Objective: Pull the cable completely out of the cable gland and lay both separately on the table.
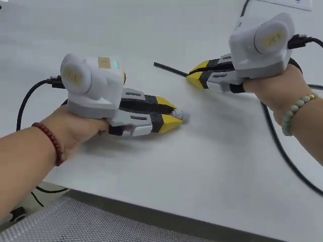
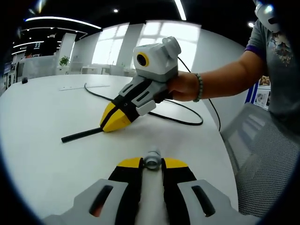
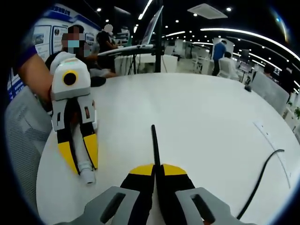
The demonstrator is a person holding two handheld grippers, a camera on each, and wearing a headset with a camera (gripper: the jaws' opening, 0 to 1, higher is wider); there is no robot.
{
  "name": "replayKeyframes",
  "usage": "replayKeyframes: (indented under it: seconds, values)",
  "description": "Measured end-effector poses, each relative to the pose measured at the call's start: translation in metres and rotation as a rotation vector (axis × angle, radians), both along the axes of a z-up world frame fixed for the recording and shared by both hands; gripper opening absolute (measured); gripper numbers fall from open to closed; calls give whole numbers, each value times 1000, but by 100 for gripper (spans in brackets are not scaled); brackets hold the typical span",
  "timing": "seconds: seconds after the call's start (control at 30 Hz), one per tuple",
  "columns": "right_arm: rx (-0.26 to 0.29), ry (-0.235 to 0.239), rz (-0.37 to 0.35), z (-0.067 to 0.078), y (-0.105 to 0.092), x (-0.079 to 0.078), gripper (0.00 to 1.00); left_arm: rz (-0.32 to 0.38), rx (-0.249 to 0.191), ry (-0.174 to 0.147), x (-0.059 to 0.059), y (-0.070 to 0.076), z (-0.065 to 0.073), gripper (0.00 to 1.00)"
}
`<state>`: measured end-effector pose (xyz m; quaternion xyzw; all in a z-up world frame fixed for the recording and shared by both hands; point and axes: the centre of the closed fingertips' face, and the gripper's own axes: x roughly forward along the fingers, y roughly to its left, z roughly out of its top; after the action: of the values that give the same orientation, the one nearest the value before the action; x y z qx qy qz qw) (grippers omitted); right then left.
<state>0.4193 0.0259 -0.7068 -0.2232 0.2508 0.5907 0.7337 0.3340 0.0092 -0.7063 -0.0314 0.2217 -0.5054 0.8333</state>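
Readable text, numbers and brand marks: none that you can make out.
- Blue-and-white display board (image 3: pixel 52 22) on the wall: lines of print, too small to read.
- Grey T-shirt (image 2: pixel 276 70), chest graphic: blurred, no words legible.
- Flat white paper sheet (image 2: pixel 77 87) lying on the white table (image 2: pixel 42 140): any print is indistinct.

Head view steeply down on the table (image 1: pixel 202 166), gripper views low, facing each other across it

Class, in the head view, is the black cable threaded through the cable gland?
No, the cable in the right claw is apart from the cable gland gripped by the left claw.
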Motion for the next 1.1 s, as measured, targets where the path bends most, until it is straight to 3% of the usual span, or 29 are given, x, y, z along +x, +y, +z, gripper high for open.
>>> replayKeyframes:
  seconds: [0.27,0.6,1.1]
  values:
    - [8,9,-1,0,0,-3,0,8,-19,7,1,1,-1,17]
    - [12,17,-9,-4,1,-2,9,21,-28,17,3,5,1,23]
    - [44,-9,-49,13,-2,1,26,55,-21,-2,5,17,14,28]
